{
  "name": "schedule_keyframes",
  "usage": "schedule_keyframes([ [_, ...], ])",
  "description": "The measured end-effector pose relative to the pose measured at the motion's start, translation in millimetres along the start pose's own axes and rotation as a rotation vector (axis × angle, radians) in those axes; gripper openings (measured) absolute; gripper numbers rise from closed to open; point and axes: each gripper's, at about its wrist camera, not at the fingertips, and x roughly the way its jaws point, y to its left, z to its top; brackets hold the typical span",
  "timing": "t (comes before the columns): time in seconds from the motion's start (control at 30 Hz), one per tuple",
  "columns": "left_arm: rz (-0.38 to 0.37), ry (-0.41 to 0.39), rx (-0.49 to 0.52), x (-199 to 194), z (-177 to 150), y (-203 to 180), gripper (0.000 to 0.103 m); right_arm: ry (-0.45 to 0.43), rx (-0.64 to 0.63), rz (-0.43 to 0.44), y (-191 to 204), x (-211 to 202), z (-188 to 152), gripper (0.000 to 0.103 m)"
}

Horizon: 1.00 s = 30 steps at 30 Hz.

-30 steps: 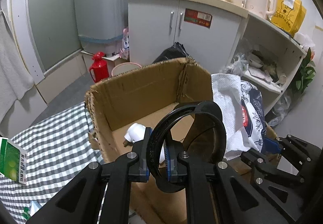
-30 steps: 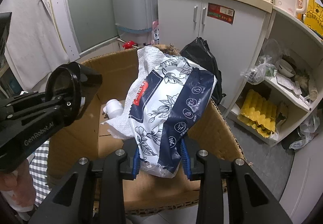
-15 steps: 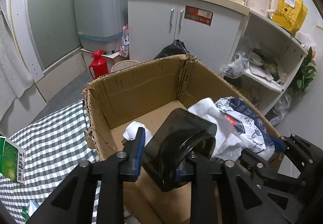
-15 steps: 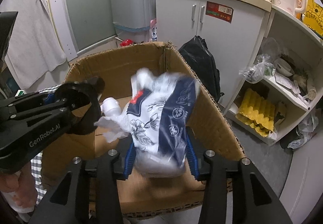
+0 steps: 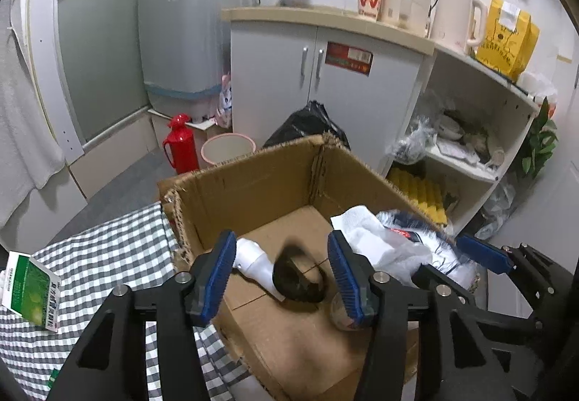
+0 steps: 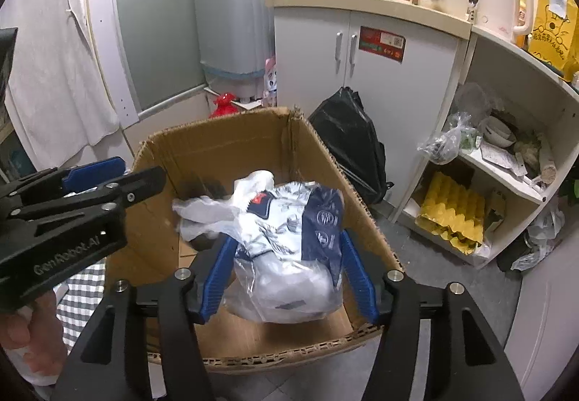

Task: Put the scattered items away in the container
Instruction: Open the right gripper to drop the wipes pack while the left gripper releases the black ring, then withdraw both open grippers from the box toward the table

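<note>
1. The cardboard box (image 5: 253, 184) is the landmark. Inside it, against its right wall, lies the wipes pack (image 6: 289, 238), a soft plastic pouch with loose white sheets spilling from its top. I judge it light and squashy with a slick film, so it is best pinched across its fuller lower half, not by the trailing sheets.
2. The black ring-shaped piece (image 5: 298, 278) lies on the box floor near the middle, blurred (its exact shape is hard to tell). It looks rigid, smooth and light, so a grip across its rim should suit it.
3. A white plastic piece (image 5: 255, 265) lies on the box floor just left of the black piece, touching or nearly touching it. It looks hard and light.
4. A green-and-white carton (image 5: 30, 287) still lies outside the box, well to its left on the checked cloth (image 5: 108, 256). Thin card, easily crushed, so take it by its flat faces.
5. The left gripper (image 5: 282, 274) hangs over the near part of the box, jaws about half apart and opening. The black piece shows between them, lower down, and the pads do not touch it.
6. The right gripper (image 6: 282, 256) is over the near right part of the box, jaws also opening, with the wipes pack between them. The pads look clear of it, or barely brushing.
</note>
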Motion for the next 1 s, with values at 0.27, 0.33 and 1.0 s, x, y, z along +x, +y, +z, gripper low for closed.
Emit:
schedule_keyframes([
  [0.27,0.009,-0.043,-0.014,-28.9,4.4,7.0,0.057,-0.050,0.005,0.003,4.2,-23.9,6.3,0.060],
  [0.33,0.014,-0.051,-0.015,-35.9,4.1,9.6,0.057,-0.059,0.004,0.005,6.5,-29.2,7.0,0.060],
  [1.0,0.083,-0.161,-0.069,-129.0,0.2,54.1,0.062,-0.146,-0.033,0.052,51.9,-88.6,13.2,0.064],
])
